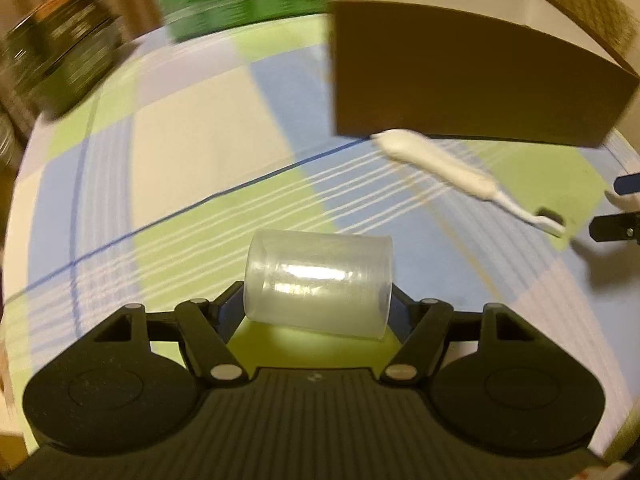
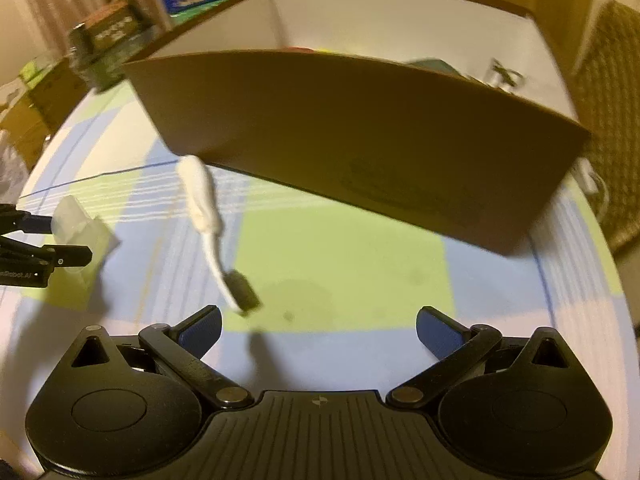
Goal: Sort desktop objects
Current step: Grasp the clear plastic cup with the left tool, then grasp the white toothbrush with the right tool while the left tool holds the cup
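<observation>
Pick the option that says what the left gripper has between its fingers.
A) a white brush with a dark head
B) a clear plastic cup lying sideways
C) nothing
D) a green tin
B: in the left wrist view the clear plastic cup sits sideways between the fingers of the left gripper, while the white brush lies apart on the checked cloth near the cardboard box.

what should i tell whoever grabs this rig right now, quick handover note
Left gripper: shut on the clear plastic cup, held on its side.
Right gripper: open, empty, just short of the white brush.
Brush lies on the checked tablecloth in front of the cardboard box, which already holds a few items.
Left to do: box the cup, then the brush.
</observation>
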Available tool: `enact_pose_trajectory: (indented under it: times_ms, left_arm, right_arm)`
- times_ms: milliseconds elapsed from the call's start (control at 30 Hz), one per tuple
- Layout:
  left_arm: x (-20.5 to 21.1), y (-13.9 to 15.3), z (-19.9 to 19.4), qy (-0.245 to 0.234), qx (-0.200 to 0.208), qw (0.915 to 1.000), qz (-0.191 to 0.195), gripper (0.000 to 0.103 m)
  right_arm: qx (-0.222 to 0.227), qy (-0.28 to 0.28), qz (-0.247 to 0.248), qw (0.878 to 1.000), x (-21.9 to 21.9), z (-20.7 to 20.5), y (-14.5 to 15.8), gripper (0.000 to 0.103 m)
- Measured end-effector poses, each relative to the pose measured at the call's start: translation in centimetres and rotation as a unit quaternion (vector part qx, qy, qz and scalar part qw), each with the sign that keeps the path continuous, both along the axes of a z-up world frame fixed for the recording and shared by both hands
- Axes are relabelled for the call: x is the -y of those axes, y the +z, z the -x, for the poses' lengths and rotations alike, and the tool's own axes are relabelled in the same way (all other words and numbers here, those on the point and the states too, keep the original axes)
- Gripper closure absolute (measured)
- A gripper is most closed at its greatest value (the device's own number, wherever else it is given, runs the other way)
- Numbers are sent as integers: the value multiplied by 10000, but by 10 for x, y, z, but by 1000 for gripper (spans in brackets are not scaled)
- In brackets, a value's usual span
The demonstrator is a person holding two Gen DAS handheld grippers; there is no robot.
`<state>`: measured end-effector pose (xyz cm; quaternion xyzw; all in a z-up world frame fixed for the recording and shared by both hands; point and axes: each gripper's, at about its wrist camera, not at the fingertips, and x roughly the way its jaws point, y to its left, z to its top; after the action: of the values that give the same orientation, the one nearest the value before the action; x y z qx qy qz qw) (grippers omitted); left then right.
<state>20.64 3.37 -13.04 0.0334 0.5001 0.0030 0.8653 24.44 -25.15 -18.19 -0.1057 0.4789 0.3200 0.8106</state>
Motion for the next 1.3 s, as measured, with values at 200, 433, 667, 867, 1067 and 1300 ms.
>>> enact_pose_trajectory:
  times_ms: [200, 433, 667, 867, 1067, 1300]
  left_arm:
    - [-22, 3, 8, 465, -54, 9989, 80, 35]
    - [-35, 8, 6, 743, -39, 9972, 74, 34]
    - [-40, 16, 4, 791, 38, 9968, 81, 35]
    - [-39, 17, 2, 719, 42, 9973, 105, 34]
    - [-31, 17, 1, 567, 62, 9983, 130, 35]
    - [-9, 14, 0, 256, 40, 9995, 204, 35]
  right_arm:
    - [249, 645, -182, 9974, -40, 1, -3, 12]
    - [528, 1139, -333, 9915, -87, -8, -13, 41]
    - [683, 1359, -139, 9883, -115, -18, -30, 66]
    - [767, 1782, 39, 9810, -108, -3, -29, 85]
    - [630, 1561, -31, 9857, -67, 10, -26, 85]
    - [664, 841, 92, 9942, -2, 18, -19, 85]
